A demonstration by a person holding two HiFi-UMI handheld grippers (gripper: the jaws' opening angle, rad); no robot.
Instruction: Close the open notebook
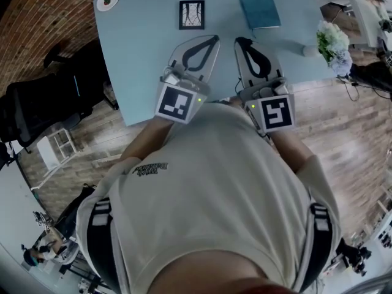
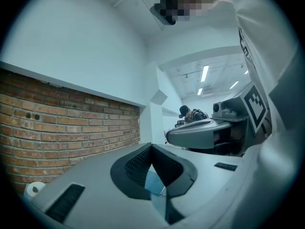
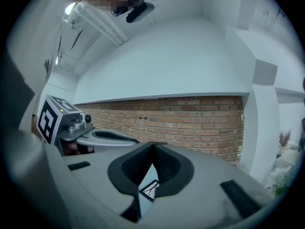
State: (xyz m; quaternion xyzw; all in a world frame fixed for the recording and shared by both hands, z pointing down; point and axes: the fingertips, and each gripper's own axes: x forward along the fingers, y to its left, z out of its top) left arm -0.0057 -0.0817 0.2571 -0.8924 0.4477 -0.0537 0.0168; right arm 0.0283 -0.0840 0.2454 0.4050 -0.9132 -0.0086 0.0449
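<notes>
Two handheld grippers side by side over the near edge of a pale blue table (image 1: 141, 54), held about level and aimed away from the person's body, tips angled slightly toward each other. Left gripper (image 1: 215, 39) with jaws pressed together at the tips, nothing pinched; right gripper (image 1: 240, 41) likewise closed tight and empty. Teal notebook (image 1: 258, 7) flat on the far part of the table, cover up, no pages showing, beyond and slightly right of the right gripper's tips, well apart from both grippers. Small black-framed picture (image 1: 192, 14) left of the notebook, ahead of the left gripper, untouched; also glimpsed under the closed jaws in the right gripper view. Bare tabletop between the jaw tips and the notebook. White roll (image 1: 108, 0) near the far left corner; bunch of white flowers (image 1: 334, 41) at the table's right edge, right of the notebook. Near table edge slanting beneath the gripper bodies, wooden floor (image 1: 343, 127) on either side, black office chair (image 1: 37, 112) off to the left, brick wall (image 3: 190, 123) beyond the table. Forearms reaching forward from a pale shirt, one behind each marker cube.
</notes>
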